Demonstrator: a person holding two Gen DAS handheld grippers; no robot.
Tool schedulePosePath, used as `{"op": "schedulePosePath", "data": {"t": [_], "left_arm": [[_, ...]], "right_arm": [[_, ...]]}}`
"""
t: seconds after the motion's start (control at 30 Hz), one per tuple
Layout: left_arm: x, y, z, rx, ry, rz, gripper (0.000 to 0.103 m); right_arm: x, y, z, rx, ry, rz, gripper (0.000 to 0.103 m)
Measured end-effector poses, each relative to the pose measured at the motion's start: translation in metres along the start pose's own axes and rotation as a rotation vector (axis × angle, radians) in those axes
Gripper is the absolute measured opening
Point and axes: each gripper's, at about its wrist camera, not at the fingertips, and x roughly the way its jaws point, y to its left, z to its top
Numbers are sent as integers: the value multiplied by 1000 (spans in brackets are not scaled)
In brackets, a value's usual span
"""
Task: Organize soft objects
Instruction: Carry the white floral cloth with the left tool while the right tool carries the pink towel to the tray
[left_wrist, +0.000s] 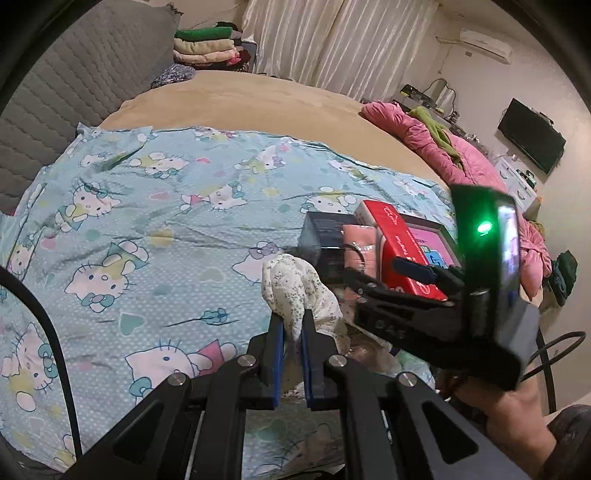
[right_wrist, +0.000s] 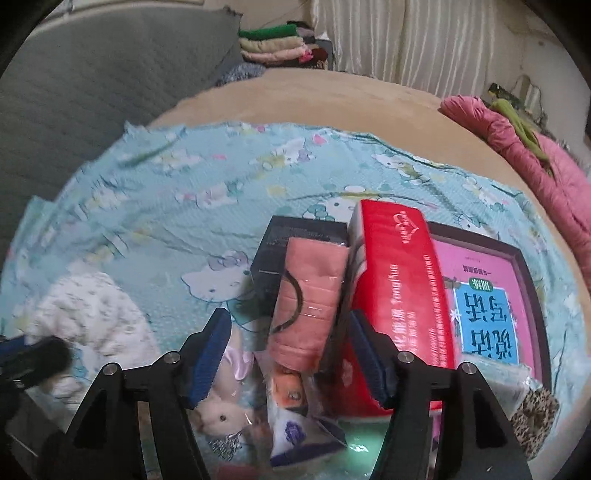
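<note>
The left hand-held gripper is clenched on a white cloth; the right hand-held gripper is released.

Tan bed under a light-blue cartoon-cat sheet, with boxes and a pink quilt.

My left gripper is a black plastic linkage frame with triangular cut-outs, round silver pivot screws and two flat blue ribbed pads. A thin black cable loops past its left side. My right gripper is built the same: black arms, silver screws, dark blue ribbed pads. From the left camera I see its black housing side-on, with a glowing green light, a small lit screen and a black cable trailing behind.
</note>
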Motion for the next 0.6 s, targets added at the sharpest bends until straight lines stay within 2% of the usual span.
{"op": "schedulePosePath", "data": {"t": [0.13,0.37,0.4,0.47,0.5,0.57,0.6], "left_arm": [[0,7,2,-12,-5,-15,9],[-1,19,4,-36,-10,-31,9],[-1,20,4,-38,-12,-34,9],[-1,19,5,-36,-11,-35,9],[-1,19,5,-34,-10,-35,9],[1,17,5,-27,-1,-38,9],[2,15,5,-23,1,-40,9]], "right_arm": [[18,16,1,-50,17,-107,67],[46,27,6,-81,42,-195,64],[50,28,6,-92,48,-208,58],[60,27,4,-97,77,-216,35],[61,27,3,-118,67,-233,31],[54,24,3,-102,35,-174,21],[48,18,4,-73,22,-147,20]]}}
